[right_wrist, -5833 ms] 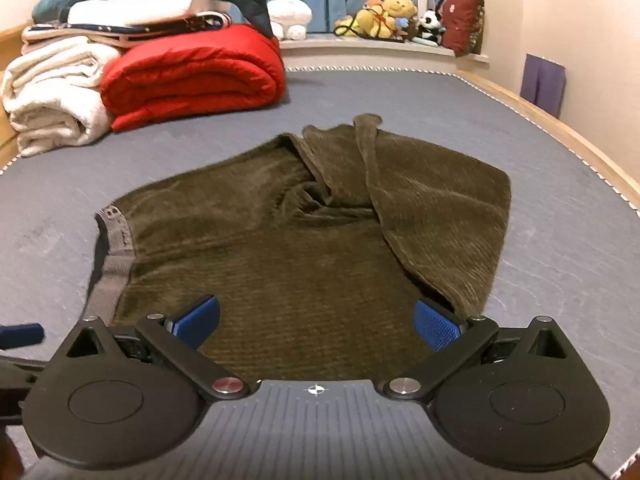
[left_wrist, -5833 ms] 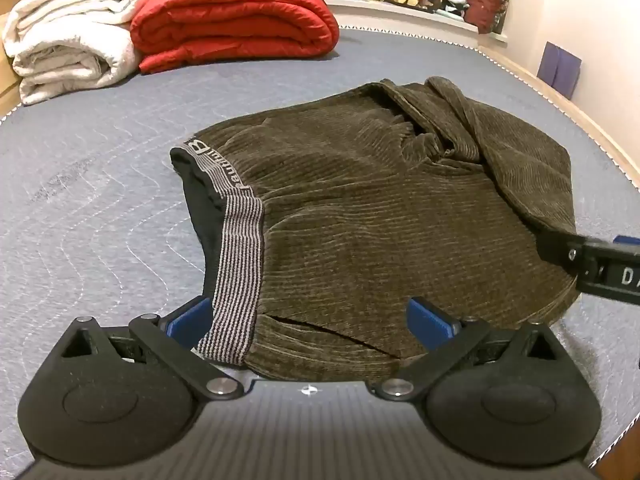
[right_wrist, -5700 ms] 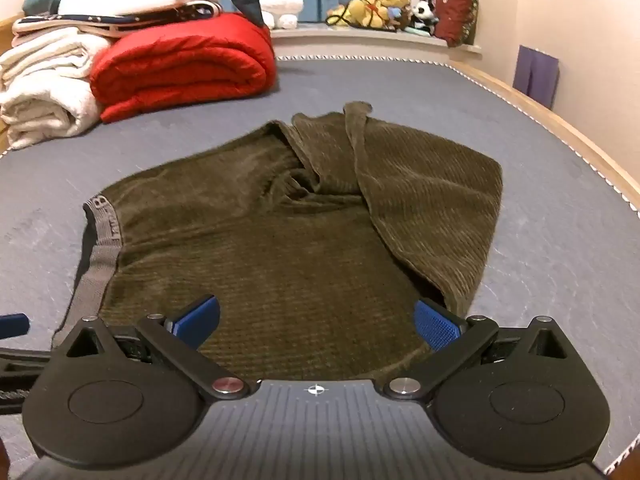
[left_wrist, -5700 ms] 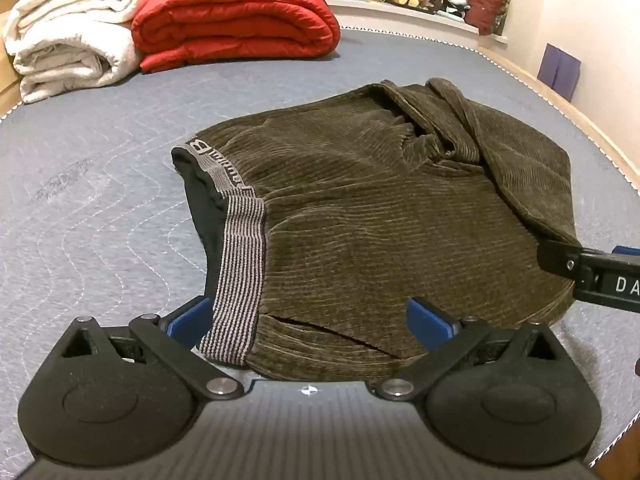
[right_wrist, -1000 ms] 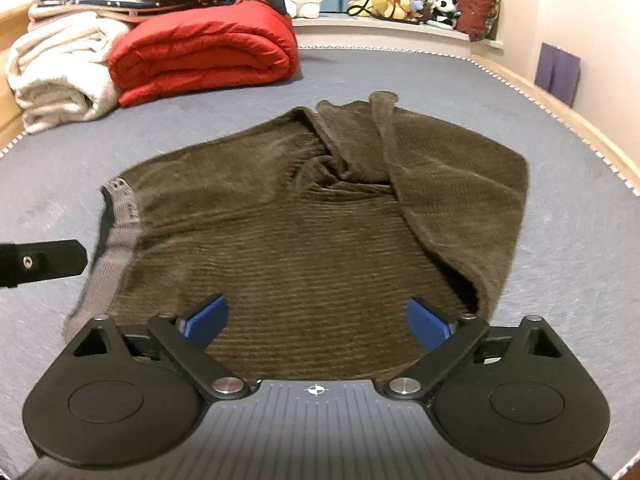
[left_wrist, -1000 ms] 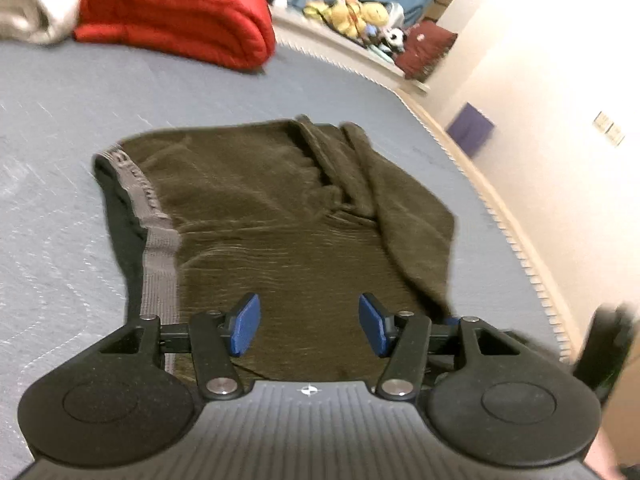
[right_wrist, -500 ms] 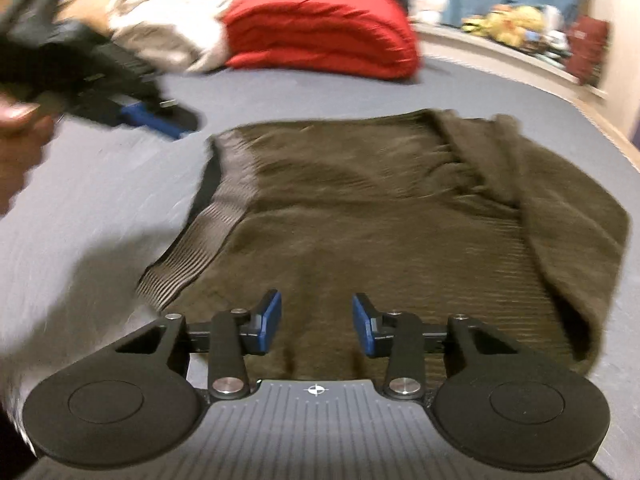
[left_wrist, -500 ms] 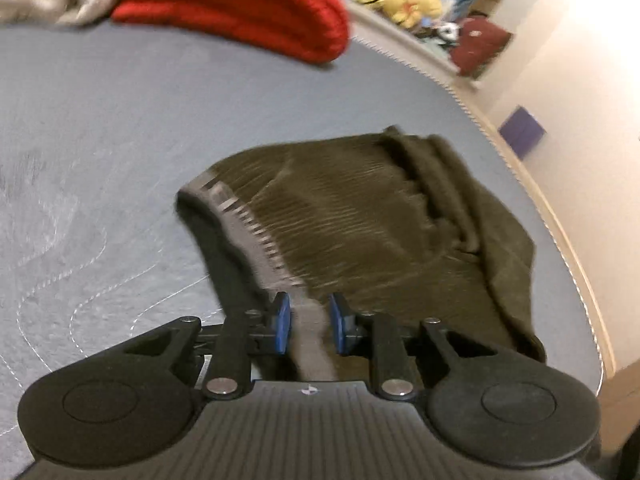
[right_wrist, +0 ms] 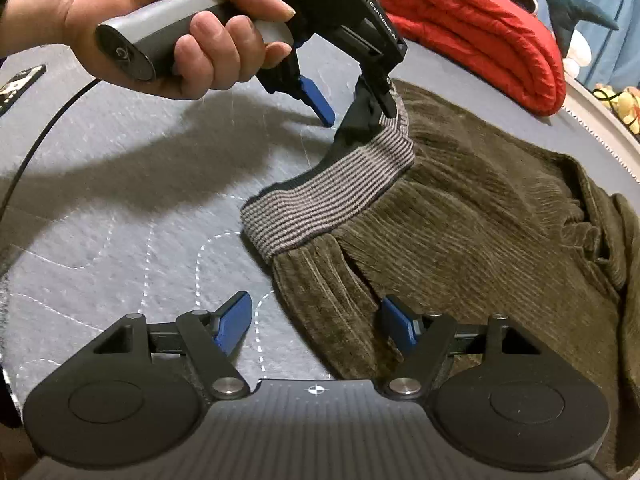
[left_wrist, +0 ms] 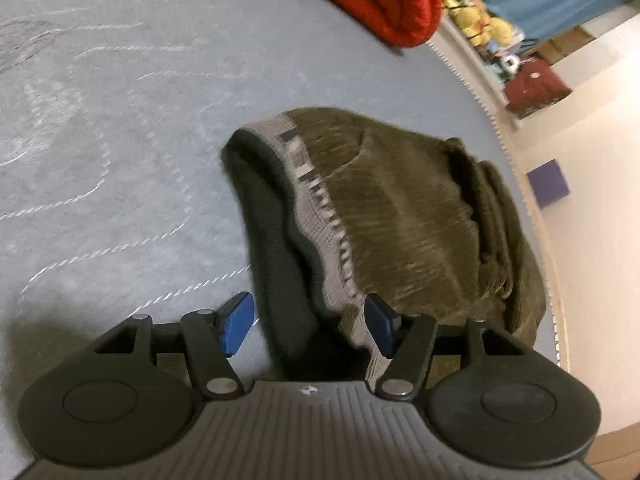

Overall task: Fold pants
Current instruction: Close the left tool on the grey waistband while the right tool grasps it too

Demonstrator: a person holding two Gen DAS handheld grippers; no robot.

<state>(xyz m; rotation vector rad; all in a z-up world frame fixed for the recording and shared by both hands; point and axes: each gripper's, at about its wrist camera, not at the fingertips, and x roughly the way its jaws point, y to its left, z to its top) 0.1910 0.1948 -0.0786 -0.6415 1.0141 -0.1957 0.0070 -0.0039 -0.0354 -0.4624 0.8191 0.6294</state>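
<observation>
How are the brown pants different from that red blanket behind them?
The pants are ribbed olive-brown corduroy with a striped grey waistband; the red blanket is smooth and plain. The pants lie spread out low; the blanket is folded into a thick bundle. Both rest on the grey mattress.

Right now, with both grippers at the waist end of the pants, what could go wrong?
The left gripper's jaws have just been opening with the raised waistband between them. It seems to hang on one finger and may drop. The right gripper's jaws, also just opening, straddle the pants' near corner without pressing, so closing there may catch only the top layer. The bunched leg could get folded in crooked.
</observation>
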